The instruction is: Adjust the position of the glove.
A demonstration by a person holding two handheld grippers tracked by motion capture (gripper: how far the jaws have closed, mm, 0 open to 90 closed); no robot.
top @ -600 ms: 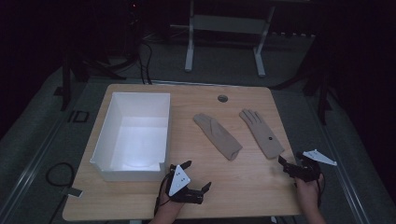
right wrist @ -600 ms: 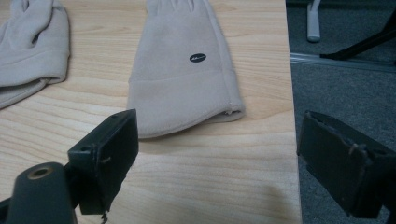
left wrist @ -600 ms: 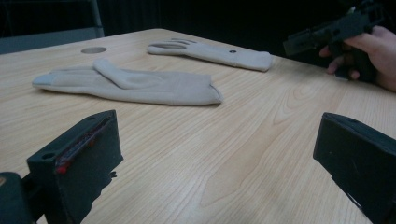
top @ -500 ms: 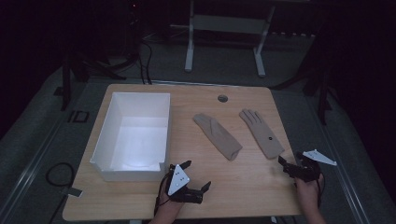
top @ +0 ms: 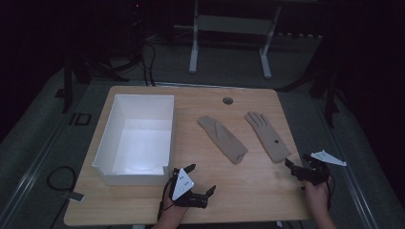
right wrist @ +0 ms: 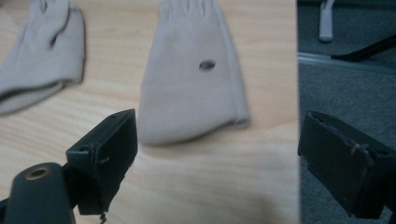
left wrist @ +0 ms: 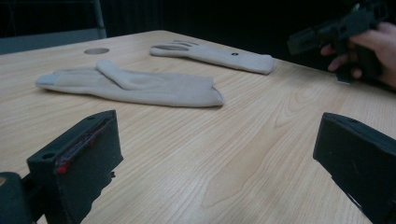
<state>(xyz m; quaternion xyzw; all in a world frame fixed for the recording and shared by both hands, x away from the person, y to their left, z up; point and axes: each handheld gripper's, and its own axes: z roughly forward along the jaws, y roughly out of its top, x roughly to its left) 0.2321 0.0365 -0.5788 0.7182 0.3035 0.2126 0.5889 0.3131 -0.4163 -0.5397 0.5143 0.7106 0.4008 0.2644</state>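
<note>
Dark floor and metal frame legs ring a pale wooden surface with rounded corners and a small round grommet hole at its far edge. On its left half stands a large white open rectangular box, nothing visible inside it. Right of the box lie two beige knitted gloves, flat and apart from each other: the folded beige glove near the middle, its thumb lying across the palm, and the flat beige glove with a small dark dot further right, fingers pointing far and cuff pointing near.

At the near edge the left claw hovers just off the box's near right corner, jaws spread wide with nothing between them; its own view looks low across the wood toward the folded glove. The right claw sits at the near right, jaws likewise spread and empty, with the cuff of the dotted glove just ahead of them, not yet touched.

Judging by this, the work is at its start: both gloves are on the wood, the box is empty, and the step in hand is the right claw's approach to the dotted glove's cuff. The next move probably calls for lowering over the cuff edge, pinching the thin fabric, then lifting it leftward to the box.
</note>
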